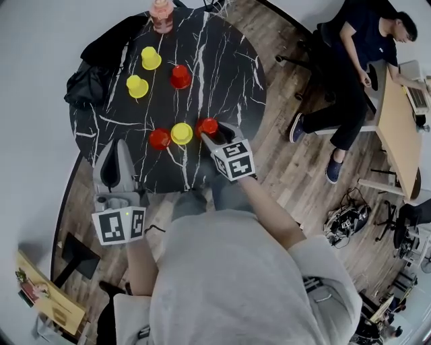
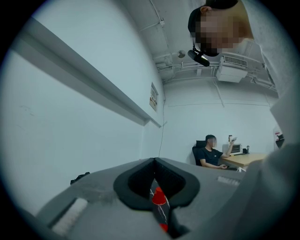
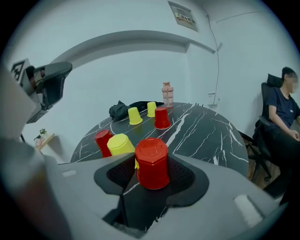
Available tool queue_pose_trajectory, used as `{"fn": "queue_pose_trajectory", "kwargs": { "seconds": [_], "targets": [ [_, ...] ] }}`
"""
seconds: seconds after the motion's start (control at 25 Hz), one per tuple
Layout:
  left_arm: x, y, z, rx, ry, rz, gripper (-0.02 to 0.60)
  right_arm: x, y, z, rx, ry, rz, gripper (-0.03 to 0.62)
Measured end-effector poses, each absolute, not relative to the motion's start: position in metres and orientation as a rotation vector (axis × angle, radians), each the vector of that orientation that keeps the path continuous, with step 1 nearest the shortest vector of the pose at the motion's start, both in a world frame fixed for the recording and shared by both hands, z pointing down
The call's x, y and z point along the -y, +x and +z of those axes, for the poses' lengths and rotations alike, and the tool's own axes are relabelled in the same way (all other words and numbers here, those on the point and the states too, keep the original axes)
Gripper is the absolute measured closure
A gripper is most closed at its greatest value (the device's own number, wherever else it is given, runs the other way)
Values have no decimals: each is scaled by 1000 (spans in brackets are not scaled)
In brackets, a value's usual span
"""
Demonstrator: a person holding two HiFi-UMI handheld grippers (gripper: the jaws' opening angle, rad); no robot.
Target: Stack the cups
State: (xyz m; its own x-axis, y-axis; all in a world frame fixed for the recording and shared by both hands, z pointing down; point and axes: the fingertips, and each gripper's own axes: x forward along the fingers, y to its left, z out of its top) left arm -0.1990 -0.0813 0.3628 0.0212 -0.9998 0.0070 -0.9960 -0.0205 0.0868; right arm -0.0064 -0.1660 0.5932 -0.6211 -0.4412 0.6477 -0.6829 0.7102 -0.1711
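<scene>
Six upturned cups stand on the black marble table (image 1: 222, 74). At the back are two yellow cups (image 1: 150, 58) (image 1: 137, 85) and a red one (image 1: 180, 76). Near the front edge a red cup (image 1: 159, 139), a yellow cup (image 1: 181, 133) and another red cup (image 1: 207, 125) stand in a row. My right gripper (image 1: 214, 129) is shut on that last red cup (image 3: 152, 162), its pads against both sides. My left gripper (image 1: 116, 151) is shut and empty at the table's near-left edge, and its own view looks up at the wall.
A pink bottle (image 1: 161, 15) and a black bag (image 1: 94, 67) sit at the table's far edge. A seated person (image 1: 350, 60) works at a wooden desk (image 1: 397, 128) to the right. Wood floor surrounds the table.
</scene>
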Motion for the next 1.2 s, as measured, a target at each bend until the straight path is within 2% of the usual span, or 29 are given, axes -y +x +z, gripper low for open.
{"fn": "queue_pose_trajectory", "kwargs": {
  "seconds": [0.48, 0.72, 0.8, 1.0, 1.12, 1.2],
  "targets": [
    [67, -208, 367, 2156, 2185, -61, 577, 159, -16, 606, 2304, 837, 474, 376],
    [74, -210, 380, 2096, 2200, -31, 577, 164, -18, 581, 2408, 875, 534, 367],
    [81, -210, 386, 2053, 2220, -9, 526, 168, -18, 562, 2472, 909, 555, 368],
    [109, -218, 409, 1953, 2260, 77, 451, 177, -18, 511, 2619, 1001, 611, 422],
    [129, -229, 430, 1899, 2258, 135, 408, 179, -16, 485, 2678, 1052, 619, 484],
    [143, -238, 445, 1870, 2244, 168, 395, 179, -14, 471, 2700, 1099, 600, 553]
  ]
}}
